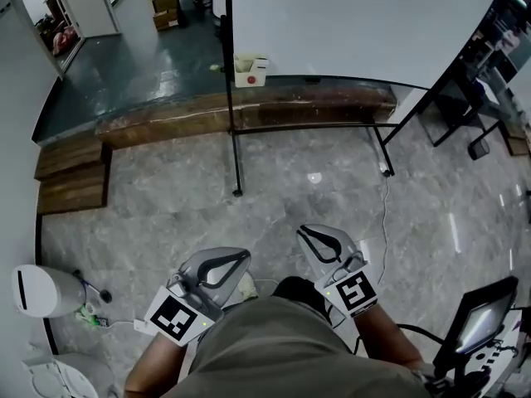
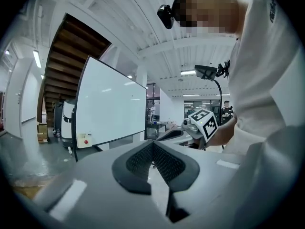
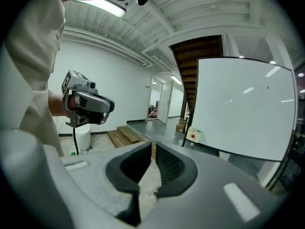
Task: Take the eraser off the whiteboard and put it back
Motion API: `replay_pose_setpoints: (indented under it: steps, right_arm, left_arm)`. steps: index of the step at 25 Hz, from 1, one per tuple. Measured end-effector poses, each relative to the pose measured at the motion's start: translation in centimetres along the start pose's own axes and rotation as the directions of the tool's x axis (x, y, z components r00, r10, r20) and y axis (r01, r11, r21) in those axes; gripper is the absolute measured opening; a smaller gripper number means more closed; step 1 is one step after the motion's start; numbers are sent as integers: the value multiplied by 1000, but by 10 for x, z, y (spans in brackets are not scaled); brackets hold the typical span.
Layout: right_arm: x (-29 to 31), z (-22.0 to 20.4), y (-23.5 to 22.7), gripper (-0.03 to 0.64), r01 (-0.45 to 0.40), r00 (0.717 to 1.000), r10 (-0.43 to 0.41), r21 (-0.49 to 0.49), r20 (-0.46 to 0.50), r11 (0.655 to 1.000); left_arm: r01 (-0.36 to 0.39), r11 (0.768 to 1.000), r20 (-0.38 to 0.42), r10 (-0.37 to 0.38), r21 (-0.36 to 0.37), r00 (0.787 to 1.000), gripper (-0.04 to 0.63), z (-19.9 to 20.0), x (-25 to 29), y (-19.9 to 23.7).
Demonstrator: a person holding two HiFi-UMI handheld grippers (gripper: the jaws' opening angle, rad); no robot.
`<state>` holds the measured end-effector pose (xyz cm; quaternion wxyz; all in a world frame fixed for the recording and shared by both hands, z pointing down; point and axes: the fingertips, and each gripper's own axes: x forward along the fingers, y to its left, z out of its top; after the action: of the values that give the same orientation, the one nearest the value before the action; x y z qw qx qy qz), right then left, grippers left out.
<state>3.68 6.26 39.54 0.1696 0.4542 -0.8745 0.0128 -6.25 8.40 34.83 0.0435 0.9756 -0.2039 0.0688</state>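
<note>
The whiteboard (image 1: 357, 23) stands on a black frame beyond a wooden step. A small white eraser holder with a red dot (image 1: 250, 70) clings to its lower left corner; it also shows as the white box (image 2: 85, 140) in the left gripper view and as the white box (image 3: 193, 135) in the right gripper view. My left gripper (image 1: 236, 259) and right gripper (image 1: 305, 232) are held close to my body, well short of the board. Both point toward it, jaws together with nothing between them.
A long wooden step (image 1: 249, 110) and lower steps (image 1: 70, 172) lie between me and the board. The frame's black legs (image 1: 236, 191) reach onto the stone floor, where a white cable (image 1: 384, 214) runs. A white bin (image 1: 41, 290) is at left, a black stand (image 1: 481, 322) at right.
</note>
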Motion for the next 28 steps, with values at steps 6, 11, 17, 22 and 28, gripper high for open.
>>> replay_pose_setpoints:
  steps: [6,11,17,22,28]
  right_arm:
    - [69,10,-44,46,14,1000,-14,-35,4,999]
    - [133,12,-98,81,-18,1000,20,-80,17,997]
    - [213,19,-182,131,-47,999,47,-142,-4,989]
    - [275,19,-245,144,-77,997,74,-205,-22,976]
    - [334,17,-307,153,-106,994,97,-235,-50,966]
  left_arm:
    - [-40,999,-8,40,-2,999,5,-1,13,59]
    - [-87,996,-14,86,-12,996,5,1,34,108]
    - [-138,990,-21,137,-10,990,5,17,75,164]
    - [-179,984,-34,178,-16,983,8,26,110,205]
    - [-230,973,-39,229,-21,973,15,33,140,245]
